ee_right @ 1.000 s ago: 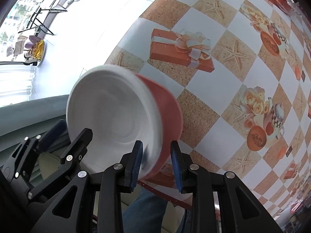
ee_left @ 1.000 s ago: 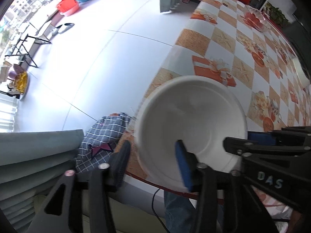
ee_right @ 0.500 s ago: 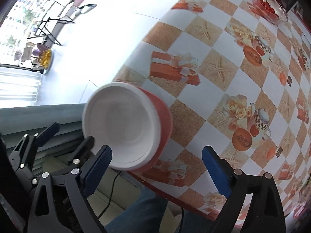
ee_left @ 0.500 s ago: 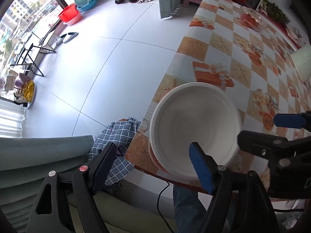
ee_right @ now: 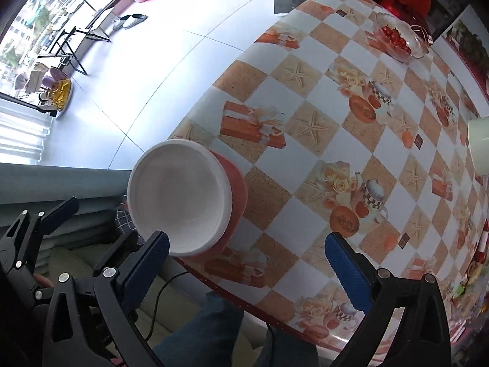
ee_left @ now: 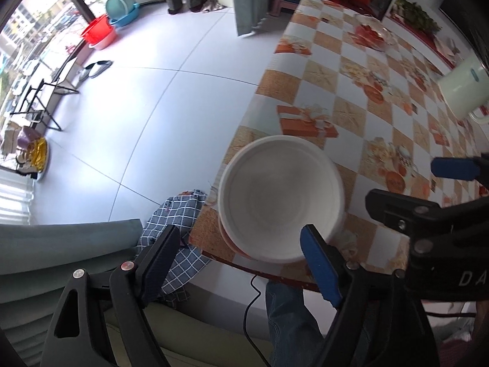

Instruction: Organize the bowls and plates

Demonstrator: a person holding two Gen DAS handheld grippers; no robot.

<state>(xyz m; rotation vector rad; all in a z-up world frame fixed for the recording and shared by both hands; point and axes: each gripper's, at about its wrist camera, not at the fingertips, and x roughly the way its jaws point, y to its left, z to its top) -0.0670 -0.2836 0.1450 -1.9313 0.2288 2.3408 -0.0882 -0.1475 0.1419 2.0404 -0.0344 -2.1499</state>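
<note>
Checkered desk [ee_right: 308, 122]: orange, tan and white oilcloth printed with gift boxes, starfish and teacups.
Bowls [ee_right: 180, 198]: white bowl nested inside a red-orange one [ee_right: 237, 192], standing upright at the desk's near corner, close to the edge.
Left tool [ee_left: 241, 260]: jaws spread wide, holding nothing; its blue fingertips [ee_left: 318, 263] sit near the white bowl's rim.
Right tool [ee_right: 244, 263]: jaws wide apart, gripping nothing, beside the stack.
Cream mug [ee_left: 461, 91]: farther across the desk.
Glass dish [ee_right: 397, 41]: holds red fruit, at the far end.
</note>
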